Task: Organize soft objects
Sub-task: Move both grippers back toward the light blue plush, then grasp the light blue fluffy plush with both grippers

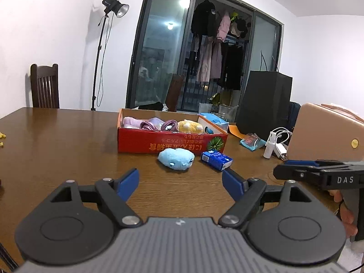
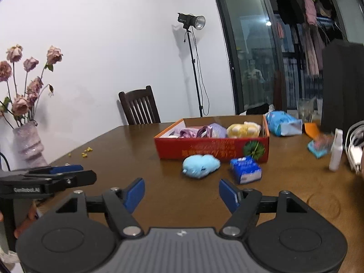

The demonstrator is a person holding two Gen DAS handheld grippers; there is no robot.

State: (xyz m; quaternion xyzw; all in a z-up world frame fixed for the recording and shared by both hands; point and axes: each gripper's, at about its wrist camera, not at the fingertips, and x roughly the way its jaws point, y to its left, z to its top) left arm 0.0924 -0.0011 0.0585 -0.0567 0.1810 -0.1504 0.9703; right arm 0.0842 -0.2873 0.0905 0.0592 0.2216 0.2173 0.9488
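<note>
Progress looks well along. Left hand-held gripper (image 1: 180,184) has its jaws apart with nothing between them; right hand-held gripper (image 2: 182,192) likewise stands spread and empty. Ahead of both, the red box (image 1: 159,144) on the counter (image 1: 68,141) already holds purple cloth rolls (image 1: 157,124) and a yellow plush (image 1: 190,126). Blue plush (image 1: 176,156) lies just before the box, still outside, with a blue tissue pack (image 1: 216,159) to its right. Those two seem left to stow.
</note>
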